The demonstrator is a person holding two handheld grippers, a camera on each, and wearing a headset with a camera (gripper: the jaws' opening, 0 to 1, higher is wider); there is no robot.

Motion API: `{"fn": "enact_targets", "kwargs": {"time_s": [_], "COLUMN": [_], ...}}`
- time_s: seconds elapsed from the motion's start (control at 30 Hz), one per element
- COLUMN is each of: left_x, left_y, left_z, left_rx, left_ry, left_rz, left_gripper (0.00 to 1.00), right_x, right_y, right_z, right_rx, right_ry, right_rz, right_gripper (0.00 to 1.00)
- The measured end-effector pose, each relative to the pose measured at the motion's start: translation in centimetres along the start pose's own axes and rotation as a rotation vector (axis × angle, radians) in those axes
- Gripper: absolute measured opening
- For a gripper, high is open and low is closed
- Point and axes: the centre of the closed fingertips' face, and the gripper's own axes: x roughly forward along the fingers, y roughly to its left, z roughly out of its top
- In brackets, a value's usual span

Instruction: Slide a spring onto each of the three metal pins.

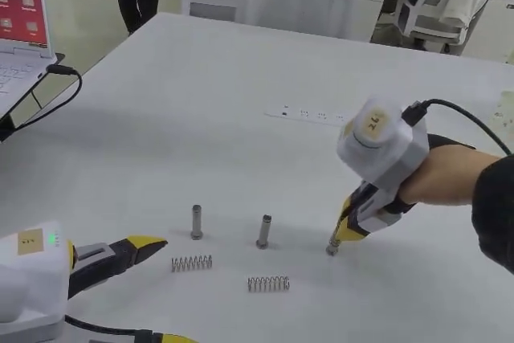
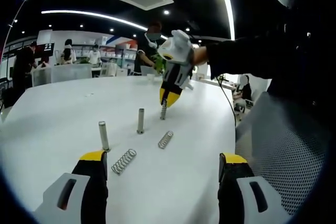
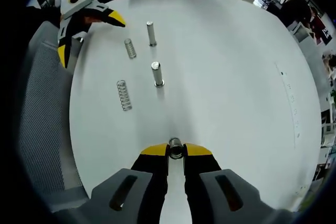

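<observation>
at the near edge of the white tabletop [image 1: 241,118] the left tongs [image 2: 163,157] hang released, jaws wide apart, holding nothing. just beyond their tips two loose springs lie on their sides: the left spring [image 1: 191,263] close to one yellow tip, the right spring [image 1: 268,283] a little apart from it. behind them stand two bare pins, upright and apart from each other: the left pin [image 1: 196,222] and the middle pin [image 1: 263,231]. further right, the right tongs [image 1: 337,238] are clenched on the third spring [image 3: 175,148], which stands on end at the tabletop in line with the two pins. whether the third pin is already inside the coil i cannot tell. past all this a white power strip [image 1: 313,115] lies flat, and a laptop [image 1: 20,22] sits at the far left.

the springs look light, thin-wired and bouncy. they would likely roll, skid on the smooth top, or buckle if squeezed hard. it seems best to pinch one lightly across its middle coils, leaving an open end free to meet a pin's top. the pins look stiff and steady on their wider feet.
</observation>
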Motion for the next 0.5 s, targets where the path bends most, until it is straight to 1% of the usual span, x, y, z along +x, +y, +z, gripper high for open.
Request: {"fn": "enact_targets", "kwargs": {"time_s": [0.37, 0.5], "left_x": [-0.04, -0.04], "left_y": [-0.09, -0.16], "left_z": [0.08, 0.09], "left_rx": [0.001, 0.000], "left_ry": [0.004, 0.005], "left_rz": [-0.001, -0.001], "left_gripper": [0.84, 0.84], "right_x": [0.89, 0.78], "right_y": [0.37, 0.34], "right_z": [-0.56, -0.41], "right_rx": [0.002, 0.010], "right_ry": [0.030, 0.021], "right_rz": [0.005, 0.006], "right_gripper": [0.09, 0.09]}}
